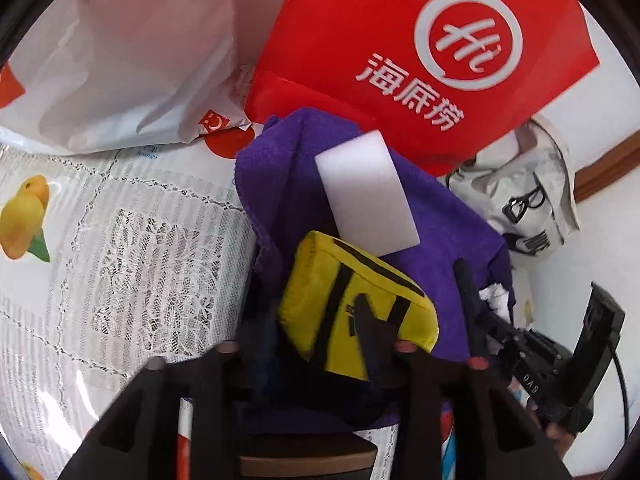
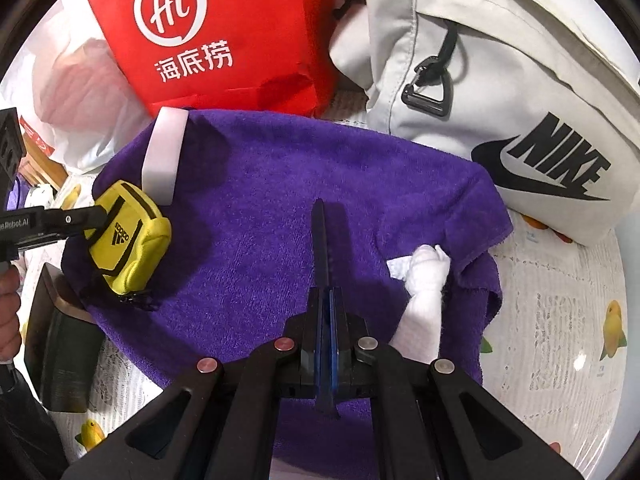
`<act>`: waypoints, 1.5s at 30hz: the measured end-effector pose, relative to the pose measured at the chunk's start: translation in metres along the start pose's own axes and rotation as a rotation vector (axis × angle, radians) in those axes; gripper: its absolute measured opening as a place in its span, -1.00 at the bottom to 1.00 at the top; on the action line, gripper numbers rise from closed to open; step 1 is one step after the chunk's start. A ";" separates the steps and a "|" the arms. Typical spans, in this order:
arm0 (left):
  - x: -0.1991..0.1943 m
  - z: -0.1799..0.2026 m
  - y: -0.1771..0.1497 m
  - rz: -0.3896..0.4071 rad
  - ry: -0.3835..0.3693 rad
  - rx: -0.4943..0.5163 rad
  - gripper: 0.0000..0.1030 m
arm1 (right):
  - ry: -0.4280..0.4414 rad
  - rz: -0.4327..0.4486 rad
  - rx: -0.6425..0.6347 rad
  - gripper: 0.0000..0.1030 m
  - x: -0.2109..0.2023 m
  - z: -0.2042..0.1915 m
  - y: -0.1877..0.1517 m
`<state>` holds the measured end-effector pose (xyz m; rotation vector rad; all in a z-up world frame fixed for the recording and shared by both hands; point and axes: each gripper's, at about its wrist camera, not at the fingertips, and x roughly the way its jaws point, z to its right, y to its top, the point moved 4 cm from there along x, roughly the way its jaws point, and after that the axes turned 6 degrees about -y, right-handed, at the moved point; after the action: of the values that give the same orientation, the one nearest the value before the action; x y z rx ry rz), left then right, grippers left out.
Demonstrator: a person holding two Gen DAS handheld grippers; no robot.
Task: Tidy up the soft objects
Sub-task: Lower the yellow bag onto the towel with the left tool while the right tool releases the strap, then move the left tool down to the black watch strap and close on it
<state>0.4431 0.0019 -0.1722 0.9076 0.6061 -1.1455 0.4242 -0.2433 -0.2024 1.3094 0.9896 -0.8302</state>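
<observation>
Your left gripper (image 2: 94, 216) stands parted at the yellow pouch (image 2: 130, 242), which lies near the purple towel's (image 2: 280, 208) left edge, just below one white sponge block (image 2: 164, 156). Your right gripper (image 2: 322, 216) is pressed together over the towel's middle, with one white sock (image 2: 424, 276) near its right edge.

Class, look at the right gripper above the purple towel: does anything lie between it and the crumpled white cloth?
Nothing visible does. The right gripper, shut, sits over bare purple terry towel; the crumpled white cloth lies to its right with only open towel between.
</observation>
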 end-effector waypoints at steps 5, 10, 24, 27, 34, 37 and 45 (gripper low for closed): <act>-0.011 0.008 -0.001 0.027 0.003 0.018 0.11 | 0.009 0.005 -0.009 -0.89 -0.002 -0.002 -0.001; -0.026 0.014 -0.002 0.050 0.023 0.034 0.11 | 0.023 0.010 0.002 -0.83 -0.014 0.001 -0.005; -0.117 0.039 -0.047 0.204 0.049 0.132 0.11 | 0.052 0.073 0.045 -0.36 -0.101 -0.017 -0.053; -0.128 0.044 -0.070 0.170 0.052 0.147 0.11 | 0.044 0.081 0.056 -0.25 -0.122 -0.021 -0.073; -0.132 0.045 -0.136 0.089 0.042 0.155 0.11 | 0.037 0.128 0.065 -0.02 -0.168 -0.029 -0.131; -0.126 0.049 -0.164 0.054 0.025 0.165 0.11 | 0.039 0.140 0.065 0.01 -0.183 -0.033 -0.156; -0.086 0.048 -0.209 -0.005 -0.006 0.185 0.11 | 0.022 0.106 0.090 0.02 -0.191 -0.031 -0.216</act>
<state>0.2160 -0.0244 -0.1392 1.0604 0.5035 -1.2232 0.1506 -0.2439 -0.1074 1.4383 0.9004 -0.7888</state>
